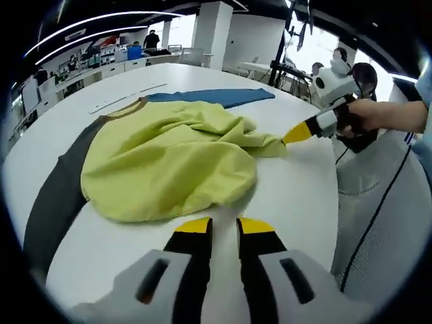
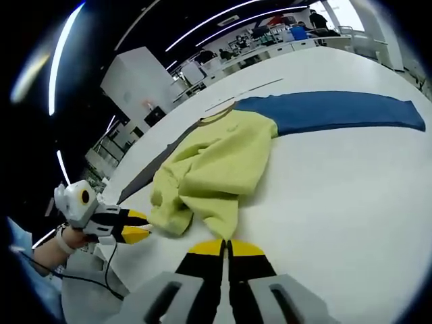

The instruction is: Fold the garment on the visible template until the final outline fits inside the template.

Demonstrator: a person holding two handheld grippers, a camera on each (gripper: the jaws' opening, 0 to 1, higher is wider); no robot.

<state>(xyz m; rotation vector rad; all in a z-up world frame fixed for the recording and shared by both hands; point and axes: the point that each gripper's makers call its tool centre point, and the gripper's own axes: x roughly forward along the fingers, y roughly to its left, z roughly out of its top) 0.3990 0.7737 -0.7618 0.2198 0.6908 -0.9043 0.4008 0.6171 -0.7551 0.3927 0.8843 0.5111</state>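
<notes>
Nearest, we list the left tool (image 1: 224,226): its two yellow-tipped jaws stand a narrow gap apart with nothing between them, just short of the garment's near hem.

Next, the right tool (image 2: 226,248): its jaws are pressed together at the tip of a fold of the garment. In the left gripper view we see the same tool coming in from the garment's right, its yellow tip nipping a drawn-out corner of the cloth, with a person's hand (image 1: 371,115) behind it.

Item, the garment (image 1: 169,162): a yellow-green top, rumpled and bunched, lying on the white surface (image 1: 297,196). Its brown-edged neckline is on the side away from the left tool, and loose folds are heaped toward the pinched corner.

Item, a dark grey strip (image 1: 61,189): flat on the surface, passing under the garment's left side and running along it.

Item, a blue strip (image 1: 216,96): flat on the surface, emerging from under the garment's far edge near the neckline and stretching away to the right.

Beyond the garment, we note bare surface. Farther still stand a white pillar (image 1: 212,27), shelving and several people, too small for us to detail.
</notes>
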